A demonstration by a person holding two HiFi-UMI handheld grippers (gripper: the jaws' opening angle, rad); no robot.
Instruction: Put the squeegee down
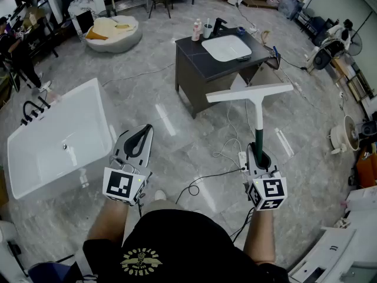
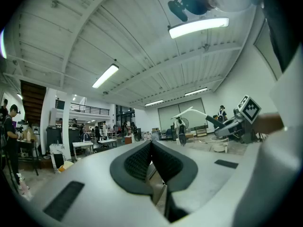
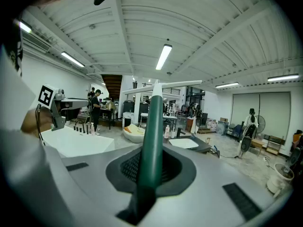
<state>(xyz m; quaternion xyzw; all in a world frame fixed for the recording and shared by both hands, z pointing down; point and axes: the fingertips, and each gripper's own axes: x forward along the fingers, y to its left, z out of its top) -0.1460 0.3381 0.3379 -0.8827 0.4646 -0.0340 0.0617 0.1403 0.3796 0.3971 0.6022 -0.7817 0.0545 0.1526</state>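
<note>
My right gripper [image 1: 258, 156] is shut on the squeegee's dark green handle [image 1: 258, 139]. Its white stem runs forward to the white blade [image 1: 250, 92], which hangs level in the air in front of the dark vanity. In the right gripper view the green handle [image 3: 152, 141] stands up between the black pads, with the blade [image 3: 163, 85] across its top. My left gripper [image 1: 139, 140] is held level to the left, jaws shut with nothing between them; its black pads [image 2: 136, 161] meet. The left gripper view also shows the squeegee [image 2: 189, 112] and the right gripper [image 2: 226, 126] off to the right.
A dark vanity [image 1: 194, 61] with a white basin [image 1: 226, 47], tap and bottles stands ahead. A white bathtub [image 1: 56, 140] lies at left. Cables [image 1: 218, 173] trail over the grey marble floor. A round beige bed [image 1: 112, 32] sits far back left; fans and clutter line the right.
</note>
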